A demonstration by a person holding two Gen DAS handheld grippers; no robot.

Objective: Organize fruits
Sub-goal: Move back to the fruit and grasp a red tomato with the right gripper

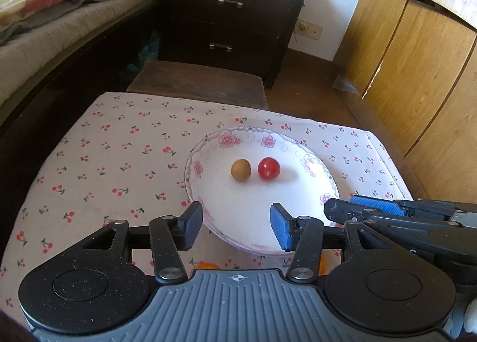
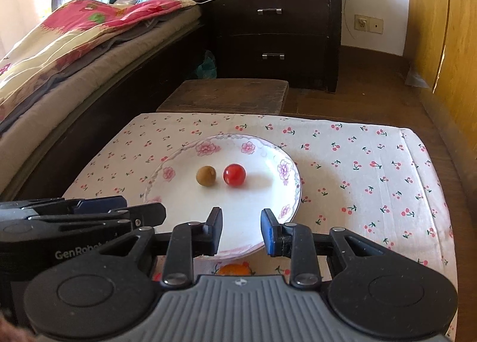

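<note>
Worktop (image 2: pixel 372 181) with cherry-print cloth carries one floral plate (image 2: pixel 184 160), the collecting dish. In it: red cherry tomato (image 2: pixel 234 174) just beside brown round fruit (image 2: pixel 205 175), near centre. An orange fruit (image 2: pixel 234 269) sits off the plate at the near edge, likely next. Left gripper (image 1: pixel 237 227) fingers moderately apart, empty; right gripper (image 2: pixel 241 230) fingers narrow but gapped, empty. Both hang over the near rim.

A white floral-rimmed ceramic plate (image 2: pixel 269 205) holds a round brown fruit (image 2: pixel 205 175) beside a glossy red cherry tomato (image 2: pixel 234 174) (just apart).
</note>
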